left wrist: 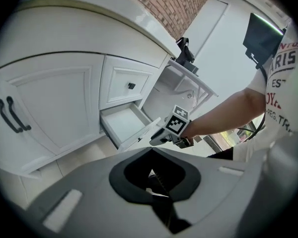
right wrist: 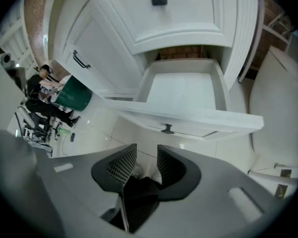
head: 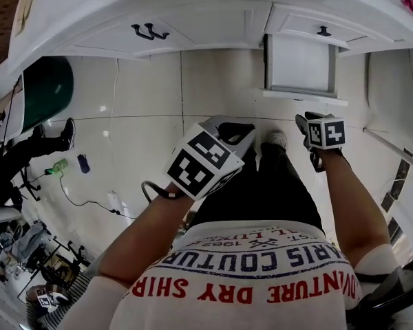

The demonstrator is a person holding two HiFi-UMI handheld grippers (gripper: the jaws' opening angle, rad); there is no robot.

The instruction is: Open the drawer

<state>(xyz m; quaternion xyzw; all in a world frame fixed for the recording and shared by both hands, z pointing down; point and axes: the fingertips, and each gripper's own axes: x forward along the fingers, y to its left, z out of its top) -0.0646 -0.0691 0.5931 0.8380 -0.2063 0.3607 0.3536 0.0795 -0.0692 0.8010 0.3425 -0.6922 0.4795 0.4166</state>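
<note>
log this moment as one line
lower drawer: open, empty | right tongs: open, clear of knob | left tongs: shut, empty

White cupboard front, glossy floor, clutter off to the left.

A cupboard door [head: 206, 23] carries two black handles [head: 150, 31] side by side. Pale floor tiles [head: 144, 102] run left to a dark green rounded object [head: 48, 88], perhaps a bin, with a person in black [head: 24, 153] just beside it. A small green item [head: 57, 166] and a thin cable [head: 82, 201] lie on the tiles. A brick wall [left wrist: 174, 4] rises behind the white counter [left wrist: 89, 33].
</note>
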